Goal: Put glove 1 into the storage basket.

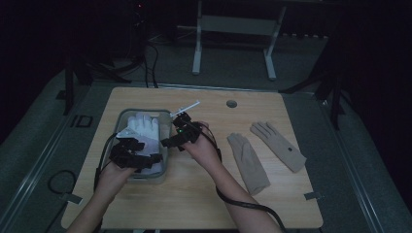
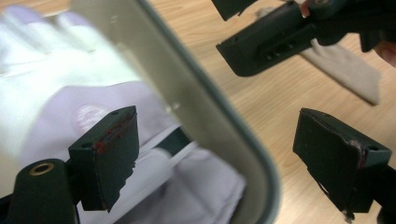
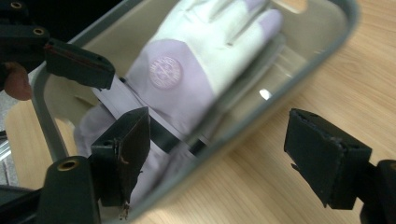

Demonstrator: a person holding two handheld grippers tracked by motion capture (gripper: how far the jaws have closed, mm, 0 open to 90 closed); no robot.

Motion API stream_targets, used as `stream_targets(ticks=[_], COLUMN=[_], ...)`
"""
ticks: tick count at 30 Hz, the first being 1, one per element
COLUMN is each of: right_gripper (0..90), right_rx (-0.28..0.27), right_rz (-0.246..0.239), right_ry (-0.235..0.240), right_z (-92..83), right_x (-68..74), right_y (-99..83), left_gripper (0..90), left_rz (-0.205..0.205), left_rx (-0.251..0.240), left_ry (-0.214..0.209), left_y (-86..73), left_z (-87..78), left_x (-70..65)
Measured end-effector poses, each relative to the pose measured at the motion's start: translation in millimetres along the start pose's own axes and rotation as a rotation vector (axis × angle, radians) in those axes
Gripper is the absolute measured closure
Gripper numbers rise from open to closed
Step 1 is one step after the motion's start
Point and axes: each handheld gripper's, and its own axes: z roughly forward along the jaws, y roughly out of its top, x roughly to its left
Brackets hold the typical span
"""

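Desk (image 1: 204, 194): wooden, carries all items.
Tray (image 1: 165, 145): clear bin, left of centre; its rim stands between both claws and the contents.
White-and-lilac glove (image 1: 145, 127): flat inside tray, fingers pointing away from the person.
Two beige gloves (image 1: 265, 151): right, well apart.
Left claw (image 2: 224, 163): wide open, empty, straddling tray rim.
Right claw (image 3: 219, 158): wide open, empty, likewise.

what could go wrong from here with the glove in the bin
The white glove lies in the clear bin, and both sets of jaws stand open with the bin's rim between them; a careless move might catch the rim and drag the bin. The left gripper and right gripper hang close together and could collide. The two beige gloves lie apart on the table; a trailing cable might shift them.
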Motion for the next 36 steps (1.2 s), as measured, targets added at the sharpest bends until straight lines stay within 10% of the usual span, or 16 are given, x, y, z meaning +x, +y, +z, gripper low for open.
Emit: stream_targets(ticks=[36], right_gripper=[18.0], right_rx=[-0.078], right_rz=[-0.035], right_ry=[-0.139], right_z=[-81.4], right_x=[-67.3], right_y=[-100.1], left_gripper=[10.7], left_rz=[0.228], left_rx=[-0.051], left_ry=[-0.189], left_y=[4.9], left_z=[72.8], left_x=[-98.2])
